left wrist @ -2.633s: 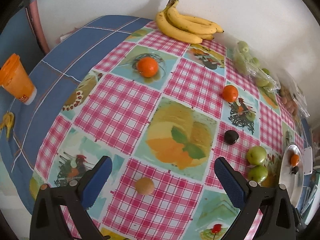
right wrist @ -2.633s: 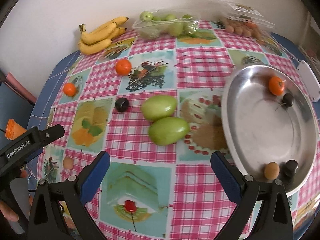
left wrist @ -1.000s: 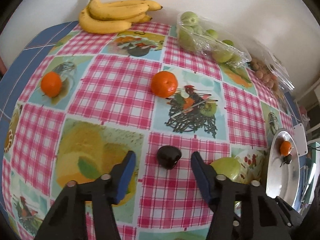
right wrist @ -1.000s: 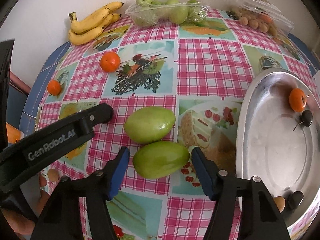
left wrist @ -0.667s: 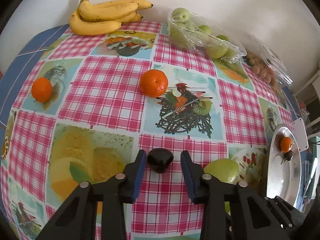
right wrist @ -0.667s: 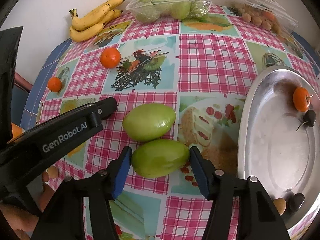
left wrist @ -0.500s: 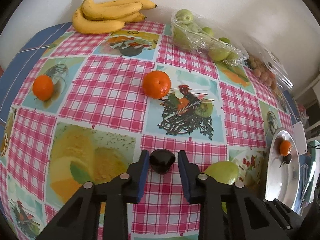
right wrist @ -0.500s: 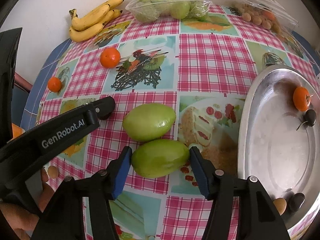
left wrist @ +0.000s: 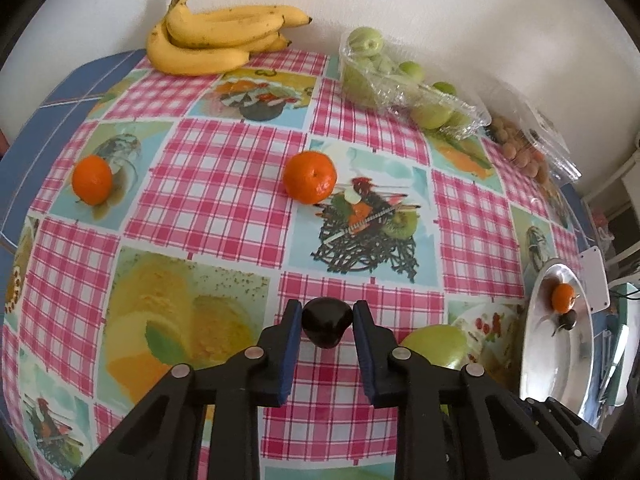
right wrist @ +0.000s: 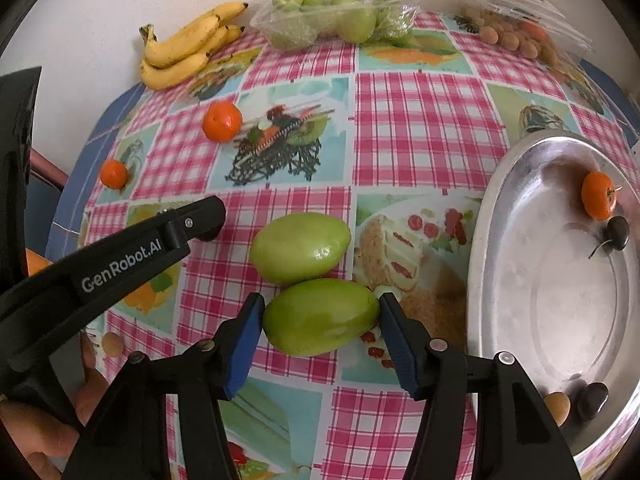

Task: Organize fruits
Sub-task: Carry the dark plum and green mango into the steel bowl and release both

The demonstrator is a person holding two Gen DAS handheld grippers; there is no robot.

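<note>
From the left wrist view: left gripper point(left wrist: 326, 322) clamped on a dark plum point(left wrist: 327, 327), blue pads point(left wrist: 294, 326) pressed against both its sides, plum low over the checked cloth of the desk point(left wrist: 224, 184). Just right of the gripper, part of a green mango point(left wrist: 434, 346), partly hidden by the finger. Farther back, a large tangerine point(left wrist: 310, 177) near the middle and a smaller tangerine point(left wrist: 92, 179) well to the left. Along the wall, a bunch of bananas point(left wrist: 212, 44), then a clear bag of green apples point(left wrist: 400, 80), then a clear pack of small brown fruits point(left wrist: 524, 152). At the right edge, a steel tray point(left wrist: 548, 368) seen edge-on, holding a small orange fruit point(left wrist: 563, 298) touching a dark one point(left wrist: 567, 320).

From the right wrist view: right gripper point(right wrist: 320, 316) closed around the nearer green mango point(right wrist: 320, 316), pads point(right wrist: 250, 330) touching both its ends, fruit resting on the cloth. Touching it behind, a second green mango point(right wrist: 300, 248). To the right, the steel tray point(right wrist: 520, 280) with an orange fruit point(right wrist: 598, 195) and a stemmed dark fruit point(right wrist: 618, 232) at its far side, a brown fruit point(right wrist: 557, 406) and a dark one point(right wrist: 592, 400) side by side at its near rim. On the left, the left gripper's black finger marked GenRobot.AI; the plum it holds hidden behind the tip. Beside it, a small brown fruit point(right wrist: 112, 344) on the cloth. Farther back, two tangerines, bananas, apple bag.
</note>
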